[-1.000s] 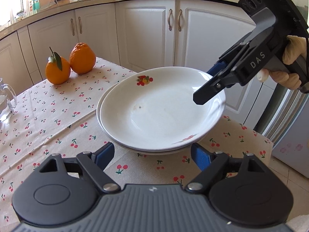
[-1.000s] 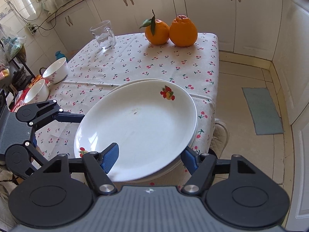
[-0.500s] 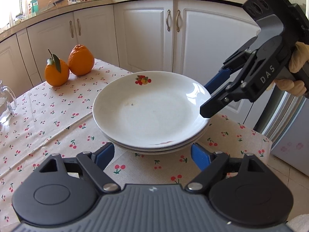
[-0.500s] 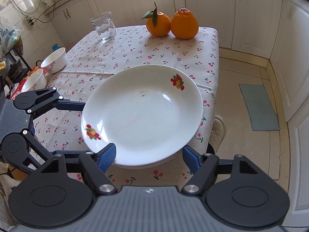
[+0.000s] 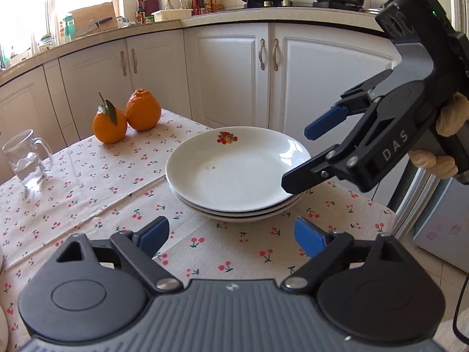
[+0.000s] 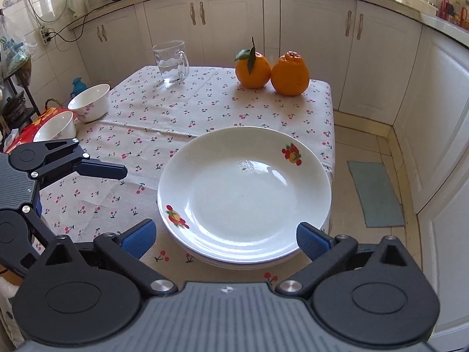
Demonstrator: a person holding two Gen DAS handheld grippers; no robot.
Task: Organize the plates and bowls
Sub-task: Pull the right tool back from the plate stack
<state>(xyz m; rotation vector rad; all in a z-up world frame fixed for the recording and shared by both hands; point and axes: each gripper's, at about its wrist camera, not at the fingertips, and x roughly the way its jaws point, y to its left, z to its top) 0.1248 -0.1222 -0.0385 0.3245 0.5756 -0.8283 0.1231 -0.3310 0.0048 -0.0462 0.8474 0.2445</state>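
Note:
A stack of white plates (image 5: 237, 173) with small fruit prints lies near the corner of the cherry-print table (image 5: 88, 199). In the right wrist view the plates (image 6: 244, 193) sit just beyond my right gripper (image 6: 224, 236). Its jaws are opening wide on either side of the near rim, and the pads touch nothing. My left gripper (image 5: 231, 234) is also opening, short of the stack with only cloth between its fingers. From the left wrist view, the right gripper (image 5: 299, 157) hovers at the stack's right rim. Two white bowls (image 6: 89, 102) (image 6: 55, 126) stand at the table's left edge.
Two oranges (image 6: 271, 70) and a glass mug of water (image 6: 171, 61) stand at the far side of the table. A red packet (image 6: 26, 130) lies by the nearer bowl. White cabinets (image 5: 234, 73) ring the room. The table's right edge (image 6: 331, 135) drops to a tiled floor with a mat (image 6: 375, 193).
The top plate, gripped at its rim by the right gripper and tilted, came down flat onto the stack. The right jaws let go and spread, and both grippers drew back.

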